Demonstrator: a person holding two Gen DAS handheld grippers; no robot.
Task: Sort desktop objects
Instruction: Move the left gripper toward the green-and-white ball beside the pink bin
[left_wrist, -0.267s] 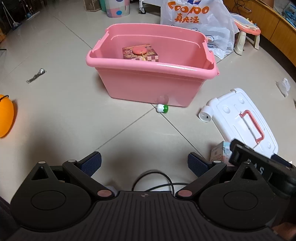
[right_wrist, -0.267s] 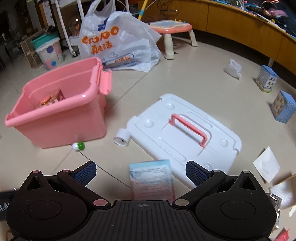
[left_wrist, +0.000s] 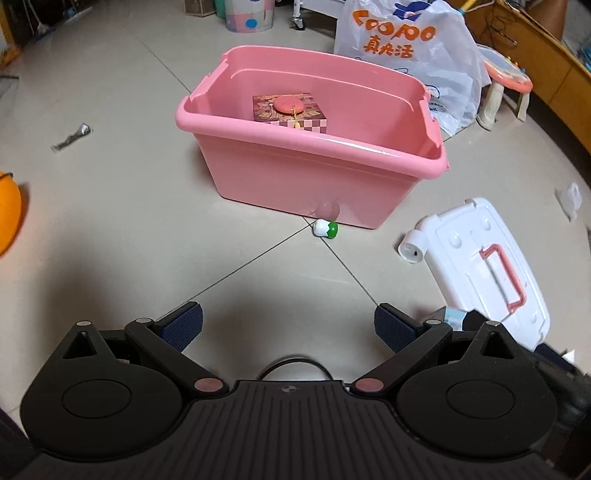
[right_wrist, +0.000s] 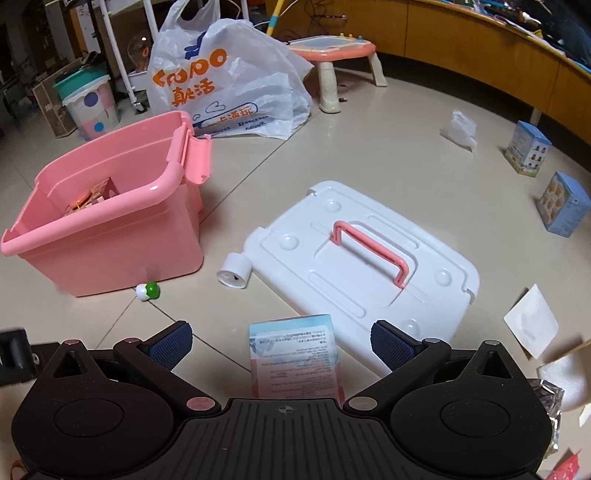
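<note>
The right claw (right_wrist: 280, 341) hangs low over the tiled floor (right_wrist: 388, 122) with its two blue-padded fingers spread wide, gripping nothing. A small pale blue and pink box (right_wrist: 295, 358) lies flat on the floor directly between those fingers, its printed face up, touching neither pad; its near end runs under the claw's body. Just beyond the box lies a white bin lid (right_wrist: 354, 258) with a pink handle, and a short white cylinder (right_wrist: 234, 273) rests at the lid's left corner. Further left stands the open pink bin (right_wrist: 110, 240), with a small white and green toy (right_wrist: 147, 291) on the floor just in front of its near wall. The left claw (left_wrist: 288, 328) is also spread wide and empty, over bare floor, pointing at the pink bin (left_wrist: 314, 184), well short of it. Inside the bin sits a red patterned box (left_wrist: 291, 112) with a pink disc on top. The white and green toy (left_wrist: 325, 229) lies at the bin's foot, well ahead of this claw.
</note>
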